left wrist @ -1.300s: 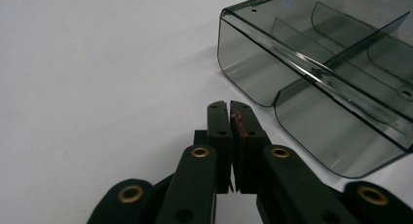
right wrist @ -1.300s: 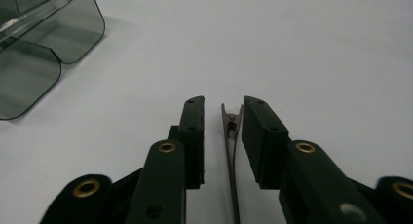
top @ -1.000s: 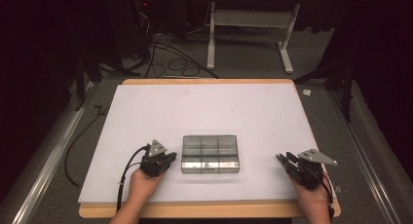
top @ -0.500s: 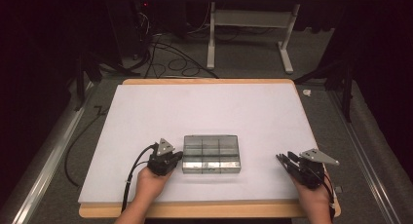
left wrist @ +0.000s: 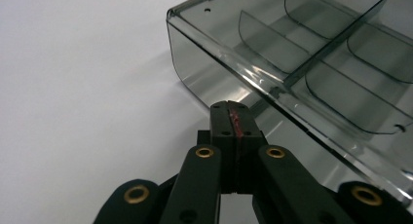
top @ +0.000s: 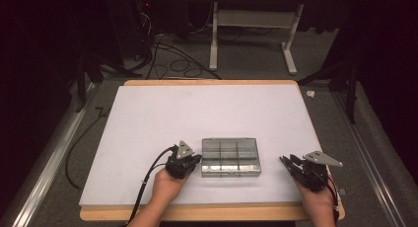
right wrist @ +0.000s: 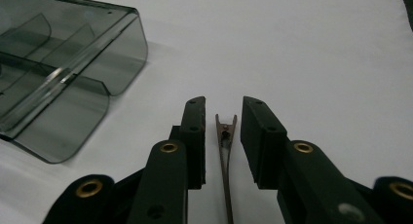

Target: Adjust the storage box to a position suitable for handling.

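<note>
On the tabletop (top: 148, 128), the light, stiff, slick plastic box (top: 230, 157) wants gripping by its rim; left hand-held gripper (left wrist: 233, 118) closed empty, right hand-held gripper (right wrist: 223, 118) narrowly parted.

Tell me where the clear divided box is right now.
In the high view the clear divided box sits on the white table near its front edge, the left tool beside its left end.

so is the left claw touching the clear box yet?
Cannot tell. In the left gripper view the shut left claw overlaps the clear divider box at its near wall, with no visible gap, but contact isn't plain; the high view is too coarse.
</note>
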The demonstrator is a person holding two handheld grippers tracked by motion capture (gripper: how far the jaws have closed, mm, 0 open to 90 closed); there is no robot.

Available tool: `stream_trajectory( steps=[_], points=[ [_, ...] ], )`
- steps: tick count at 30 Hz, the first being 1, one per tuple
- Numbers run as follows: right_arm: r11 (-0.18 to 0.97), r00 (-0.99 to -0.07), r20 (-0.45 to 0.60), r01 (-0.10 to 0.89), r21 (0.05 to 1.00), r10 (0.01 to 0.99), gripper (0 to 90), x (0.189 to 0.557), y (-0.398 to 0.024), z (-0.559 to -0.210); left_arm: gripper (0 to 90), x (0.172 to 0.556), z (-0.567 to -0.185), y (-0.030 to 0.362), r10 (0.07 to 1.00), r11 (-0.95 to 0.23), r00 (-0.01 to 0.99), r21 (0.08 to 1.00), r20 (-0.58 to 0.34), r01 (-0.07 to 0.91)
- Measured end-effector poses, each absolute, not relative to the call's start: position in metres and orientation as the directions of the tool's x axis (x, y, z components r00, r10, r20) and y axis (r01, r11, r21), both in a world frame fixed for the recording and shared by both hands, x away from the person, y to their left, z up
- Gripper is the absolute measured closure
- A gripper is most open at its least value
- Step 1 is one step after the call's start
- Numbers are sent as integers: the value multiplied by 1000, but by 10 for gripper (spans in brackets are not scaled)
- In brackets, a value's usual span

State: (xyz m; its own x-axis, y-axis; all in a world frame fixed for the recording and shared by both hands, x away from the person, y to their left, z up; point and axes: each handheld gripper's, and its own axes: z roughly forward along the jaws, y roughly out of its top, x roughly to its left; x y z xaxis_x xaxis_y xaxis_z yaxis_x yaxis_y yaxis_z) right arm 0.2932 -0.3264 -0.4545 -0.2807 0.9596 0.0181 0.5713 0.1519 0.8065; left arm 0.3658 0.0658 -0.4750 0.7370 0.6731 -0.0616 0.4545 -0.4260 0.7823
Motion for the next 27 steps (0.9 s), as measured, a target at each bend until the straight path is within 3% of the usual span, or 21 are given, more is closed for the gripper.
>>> stream_trajectory(
  steps=[14,17,19,27],
  points=[
    [157,-294,23,571,806,955,767,292,-327,-453,896,364,-472,45,639,-453,768,786,-41,420],
    [153,-308,39,574,805,951,792,287,-323,-446,878,365,-468,63,657,-457,754,793,-5,404],
    [165,-333,46,577,800,942,818,283,-320,-438,859,368,-465,96,698,-453,715,797,39,399],
    [214,-394,59,613,760,917,900,267,-308,-453,796,369,-482,154,762,-361,647,832,3,421]
  ],
)
